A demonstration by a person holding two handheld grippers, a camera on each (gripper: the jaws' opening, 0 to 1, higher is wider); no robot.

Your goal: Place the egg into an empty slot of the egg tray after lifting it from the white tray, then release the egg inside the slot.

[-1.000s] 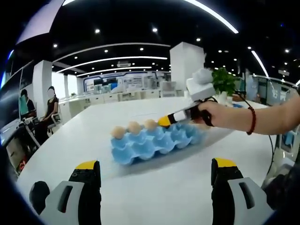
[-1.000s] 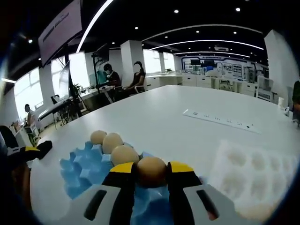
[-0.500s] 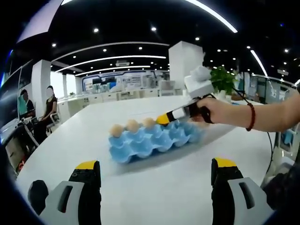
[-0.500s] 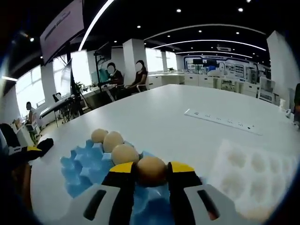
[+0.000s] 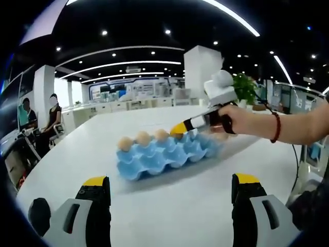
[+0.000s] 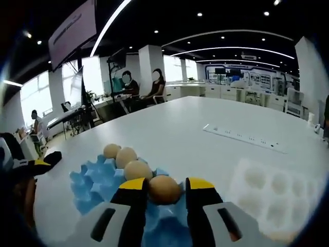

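Observation:
The blue egg tray point(image 5: 164, 154) lies on the white table point(image 5: 169, 206), with three brown eggs point(image 5: 141, 138) in its far row. My right gripper point(image 6: 167, 184) holds a fourth brown egg point(image 6: 164, 189) between its jaws, low over the slot beside those three eggs point(image 6: 126, 157) in the blue egg tray point(image 6: 90, 182). In the left gripper view that right gripper point(image 5: 180, 128) comes in from the right, held by a hand, its yellow tip down at the tray's far row. My left gripper point(image 5: 169, 188) stands wide open near the table's front, holding nothing.
A white tray point(image 6: 272, 188) with round hollows lies right of the blue one. A white power strip point(image 6: 244, 139) lies further back on the table. A green plant point(image 5: 245, 87) stands behind the hand. People sit at desks far off.
The egg sits slightly lower toward the tray slot between the right jaws. In the left gripper view the right gripper's tip dips closer to the tray's row. The left gripper has hardly moved.

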